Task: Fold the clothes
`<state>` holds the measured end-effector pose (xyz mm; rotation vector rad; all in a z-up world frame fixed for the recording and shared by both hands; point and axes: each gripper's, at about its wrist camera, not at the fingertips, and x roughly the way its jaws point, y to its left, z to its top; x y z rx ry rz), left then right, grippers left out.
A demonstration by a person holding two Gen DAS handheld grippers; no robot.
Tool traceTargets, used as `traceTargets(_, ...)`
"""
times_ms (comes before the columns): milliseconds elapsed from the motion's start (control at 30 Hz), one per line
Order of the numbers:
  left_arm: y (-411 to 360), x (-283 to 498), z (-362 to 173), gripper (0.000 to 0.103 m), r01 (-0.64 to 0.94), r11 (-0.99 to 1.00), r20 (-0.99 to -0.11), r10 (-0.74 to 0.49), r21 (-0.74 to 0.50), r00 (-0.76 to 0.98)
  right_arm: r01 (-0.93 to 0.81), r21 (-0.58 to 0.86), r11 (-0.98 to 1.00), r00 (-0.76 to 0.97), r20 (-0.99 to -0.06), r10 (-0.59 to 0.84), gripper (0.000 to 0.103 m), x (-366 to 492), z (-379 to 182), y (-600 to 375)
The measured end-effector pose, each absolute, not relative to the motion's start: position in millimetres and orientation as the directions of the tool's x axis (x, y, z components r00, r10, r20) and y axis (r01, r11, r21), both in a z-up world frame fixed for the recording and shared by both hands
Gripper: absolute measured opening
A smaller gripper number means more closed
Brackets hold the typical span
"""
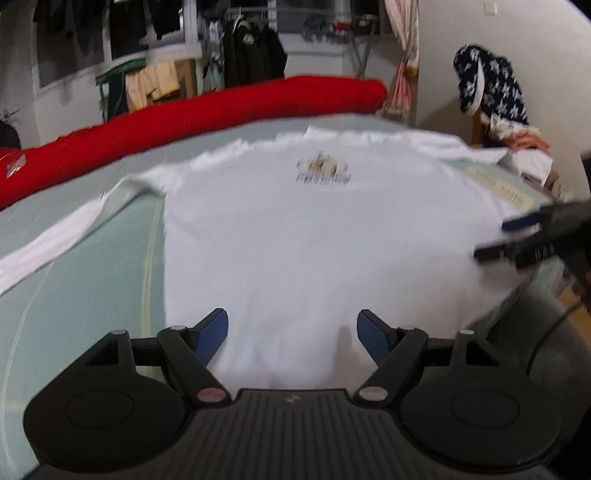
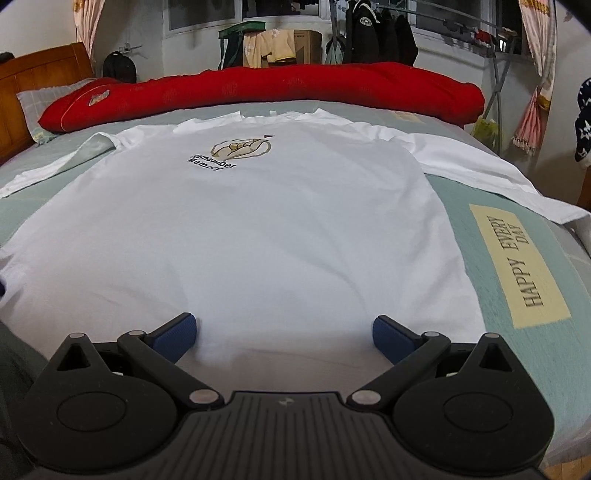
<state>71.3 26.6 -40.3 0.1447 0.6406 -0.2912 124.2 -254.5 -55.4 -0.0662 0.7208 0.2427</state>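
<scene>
A white T-shirt (image 1: 295,229) (image 2: 236,229) with a printed chest logo lies flat, front up, on the pale green bed sheet (image 1: 92,277) (image 2: 517,350), sleeves spread to both sides. My left gripper (image 1: 291,332) hovers over the shirt's near hem, open, with nothing between its blue pads. My right gripper (image 2: 284,332) also stands open over the hem, nothing held. In the left wrist view the right gripper (image 1: 502,240) shows at the shirt's right edge, blurred, its jaws apart.
A long red bolster (image 1: 184,122) (image 2: 258,92) lies across the far side of the bed. A wooden headboard (image 2: 44,74) stands at left. A yellow "HAPPY EVERY DAY" patch (image 2: 521,266) marks the sheet. Clothes racks (image 2: 380,33) stand behind; a dark patterned garment (image 1: 491,81) hangs at right.
</scene>
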Motion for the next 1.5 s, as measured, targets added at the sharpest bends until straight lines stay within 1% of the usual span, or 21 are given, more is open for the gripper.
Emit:
traceTargets(100, 15.7, 87.8, -38.7, 0.077, 0.317, 0.947, -0.601, -0.226, 0.047, 0.766, -0.245, 0.015, 0.969, 0.732, -0.653, 0.195, 0.103, 124.8, -45.3, -253.5)
traceTargets(200, 7.2, 103.8, -48.9, 0.077, 0.309, 0.951, -0.627, -0.22, 0.034, 0.747, -0.274, 0.021, 0.961, 0.741, -0.633, 0.225, 0.103, 133.5, -37.7, -249.9)
traceTargets(267, 6.9, 109.7, -58.0, 0.077, 0.292, 0.956, -0.649, -0.213, 0.015, 0.731, -0.27, 0.011, 0.963, 0.735, -0.644, 0.214, 0.103, 143.2, -41.4, -248.9)
traceTargets(367, 17.7, 104.3, -64.4, 0.079, 0.247, 0.968, -0.651, -0.207, -0.03, 0.73, -0.246, 0.011, 0.969, 0.713, -0.675, 0.188, 0.103, 156.0, -50.7, -253.7)
traceTargets(433, 28.2, 98.5, -65.8, 0.081, 0.218, 0.974, -0.659, -0.201, -0.058, 0.725, -0.237, 0.018, 0.971, 0.72, -0.668, 0.188, 0.103, 152.5, -55.0, -266.6)
traceTargets(500, 37.8, 92.9, -66.4, 0.081, 0.197, 0.978, -0.666, -0.193, -0.07, 0.721, -0.22, 0.034, 0.975, 0.722, -0.666, 0.186, 0.103, 147.6, -56.5, -279.8)
traceTargets(700, 38.6, 92.2, -53.6, 0.081, 0.162, 0.986, -0.678, -0.142, -0.035, 0.721, -0.178, 0.076, 0.981, 0.725, -0.664, 0.183, 0.103, 138.2, -57.8, -303.4)
traceTargets(800, 28.6, 95.0, -42.1, 0.081, 0.199, 0.98, -0.64, -0.159, -0.011, 0.752, -0.177, 0.057, 0.983, 0.726, -0.667, 0.169, 0.103, 138.7, -58.8, -300.3)
traceTargets(867, 22.3, 98.0, -40.3, 0.081, 0.223, 0.975, -0.632, -0.181, -0.013, 0.754, -0.175, 0.05, 0.983, 0.727, -0.667, 0.163, 0.103, 139.3, -59.0, -298.7)
traceTargets(967, 15.6, 104.2, -52.9, 0.081, 0.205, 0.979, -0.675, -0.16, -0.013, 0.72, -0.175, 0.053, 0.983, 0.729, -0.664, 0.165, 0.103, 138.1, -58.9, -299.3)
traceTargets(1100, 26.1, 98.0, -65.1, 0.082, 0.168, 0.983, -0.687, -0.173, -0.075, 0.706, -0.176, 0.055, 0.983, 0.727, -0.666, 0.168, 0.103, 136.5, -57.9, -301.0)
traceTargets(1400, 28.8, 92.0, -54.7, 0.082, 0.15, 0.988, -0.689, -0.138, -0.044, 0.712, -0.165, 0.05, 0.985, 0.727, -0.669, 0.156, 0.103, 132.8, -54.0, -300.4)
traceTargets(1500, 27.1, 98.0, -43.7, 0.082, 0.159, 0.986, -0.674, -0.15, -0.049, 0.723, -0.166, 0.053, 0.985, 0.734, -0.661, 0.159, 0.103, 132.6, -46.7, -301.4)
